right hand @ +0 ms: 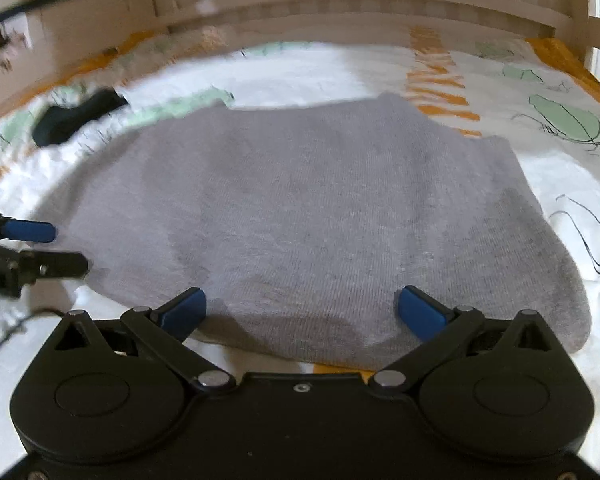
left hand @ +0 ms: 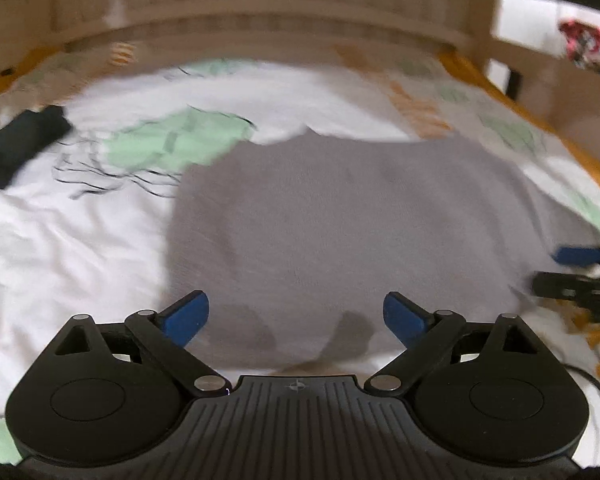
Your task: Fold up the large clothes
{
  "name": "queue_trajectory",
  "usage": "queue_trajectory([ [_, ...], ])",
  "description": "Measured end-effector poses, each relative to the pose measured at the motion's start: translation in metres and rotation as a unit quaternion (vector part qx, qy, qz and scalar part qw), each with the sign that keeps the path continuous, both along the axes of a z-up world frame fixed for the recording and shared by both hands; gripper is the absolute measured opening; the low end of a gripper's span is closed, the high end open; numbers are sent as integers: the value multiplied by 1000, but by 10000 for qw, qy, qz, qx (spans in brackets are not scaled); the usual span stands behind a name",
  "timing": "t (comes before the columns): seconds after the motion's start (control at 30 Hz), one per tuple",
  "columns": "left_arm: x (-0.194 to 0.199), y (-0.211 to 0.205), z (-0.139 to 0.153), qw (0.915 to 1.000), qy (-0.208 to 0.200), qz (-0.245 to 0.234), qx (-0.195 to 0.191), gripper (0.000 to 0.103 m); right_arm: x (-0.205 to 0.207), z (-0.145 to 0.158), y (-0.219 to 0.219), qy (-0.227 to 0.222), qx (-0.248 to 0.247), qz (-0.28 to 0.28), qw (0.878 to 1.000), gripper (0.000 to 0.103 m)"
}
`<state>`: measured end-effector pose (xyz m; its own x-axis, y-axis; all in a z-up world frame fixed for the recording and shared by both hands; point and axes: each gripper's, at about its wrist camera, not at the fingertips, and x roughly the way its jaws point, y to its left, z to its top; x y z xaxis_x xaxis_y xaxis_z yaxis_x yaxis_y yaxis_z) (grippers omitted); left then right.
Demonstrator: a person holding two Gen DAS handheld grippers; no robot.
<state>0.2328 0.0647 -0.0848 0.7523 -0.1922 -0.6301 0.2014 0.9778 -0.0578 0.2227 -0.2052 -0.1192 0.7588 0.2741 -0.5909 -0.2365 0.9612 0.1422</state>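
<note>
The grey garment (right hand: 312, 216) lies spread flat on the bed (right hand: 520, 92), over a white sheet printed with green and orange shapes, its near hem just in front of both pairs of tongs. The left tongs (left hand: 296, 318) and the right tongs (right hand: 302, 312) each stand wide apart, holding nothing, poised side by side above that near edge. To my eye the step in hand is taking hold of the hem for a fold. It would go best if each pair came down close to its own corner, bit through only the garment's layers and not the sheet, then lifted evenly together so the cloth does not skew. A dark bundle (right hand: 76, 118) sits well clear at the far left.
</note>
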Motion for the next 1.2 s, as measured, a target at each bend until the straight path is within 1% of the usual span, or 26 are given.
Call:
queue_trajectory([
  [0.03, 6, 9, -4, 9998, 143, 116, -107, 95, -3, 2, -6, -80, 93, -53, 9999, 102],
  [0.07, 14, 19, -11, 9987, 383, 250, -240, 95, -3, 2, -13, -72, 166, -202, 9996, 102],
  [0.1, 21, 29, -18, 9964, 624, 433, -382, 95, -1, 1, -22, 49, 275, -397, 9988, 102],
  [0.13, 27, 44, -29, 9920, 857, 670, -648, 94, 2, -2, -33, 179, 429, -602, 9971, 102],
  [0.17, 26, 55, -33, 9902, 733, 690, -965, 94, 2, -5, -44, 257, 607, -765, 9949, 101],
  [0.2, 25, 62, -34, 9886, 657, 722, -1150, 94, 2, -7, -55, 284, 838, -853, 9924, 97],
  [0.23, 25, 64, -34, 9879, 665, 720, -1201, 93, 1, -8, -63, 283, 1016, -890, 9904, 96],
  [0.27, 26, 61, -33, 9891, 673, 697, -1108, 94, 1, -7, -67, 304, 1111, -921, 9891, 94],
  [0.33, 28, 51, -34, 9926, 646, 632, -810, 94, 1, -3, -68, 356, 1220, -907, 9877, 94],
  [0.37, 28, 47, -35, 9938, 610, 615, -699, 95, 0, -1, -69, 332, 1357, -865, 9864, 95],
  [0.4, 28, 45, -37, 9943, 575, 618, -655, 95, -2, 2, -72, 278, 1552, -836, 9839, 95],
  [0.47, 28, 45, -39, 9942, 542, 636, -676, 96, -6, 10, -84, 104, 2030, -889, 9751, 96],
  [0.53, 28, 43, -39, 9942, 534, 641, -676, 96, -6, 20, -100, -61, 2328, -1086, 9664, 100],
  [0.57, 26, 46, -41, 9943, 525, 639, -675, 97, -4, 23, -107, -76, 2414, -1174, 9633, 100],
  [0.63, 24, 45, -40, 9945, 496, 646, -654, 97, 6, 26, -125, 50, 2555, -1336, 9575, 102],
  [0.7, 23, 43, -40, 9949, 465, 651, -618, 97, 18, 22, -141, 340, 2683, -1417, 9522, 103],
  [0.73, 22, 43, -41, 9951, 452, 651, -595, 98, 22, 20, -147, 454, 2713, -1462, 9502, 103],
  [0.8, 23, 42, -41, 9953, 436, 653, -571, 98, 29, 24, -152, 397, 2595, -1491, 9533, 103],
  [0.87, 22, 41, -41, 9953, 423, 660, -569, 98, 36, 35, -148, 141, 2360, -1361, 9621, 103],
  [0.93, 21, 41, -42, 9953, 413, 661, -568, 98, 48, 45, -134, -57, 1892, -1132, 9754, 102],
  [0.97, 21, 41, -42, 9954, 408, 660, -570, 98, 57, 48, -127, -102, 1610, -994, 9819, 93],
  [1.0, 21, 41, -42, 9954, 403, 658, -574, 98, 66, 48, -122, -97, 1412, -848, 9863, 75],
  [1.07, 21, 41, -42, 9954, 395, 656, -575, 98, 87, 42, -119, 123, 1233, -700, 9898, 56],
  [1.1, 22, 41, -42, 9954, 396, 655, -576, 98, 94, 37, -119, 217, 1228, -709, 9897, 55],
  [1.17, 22, 42, -43, 9954, 393, 647, -587, 98, 111, 27, -121, 334, 1270, -786, 9882, 56],
  [1.2, 22, 42, -43, 9954, 392, 645, -590, 99, 117, 22, -122, 364, 1367, -757, 9870, 56],
])
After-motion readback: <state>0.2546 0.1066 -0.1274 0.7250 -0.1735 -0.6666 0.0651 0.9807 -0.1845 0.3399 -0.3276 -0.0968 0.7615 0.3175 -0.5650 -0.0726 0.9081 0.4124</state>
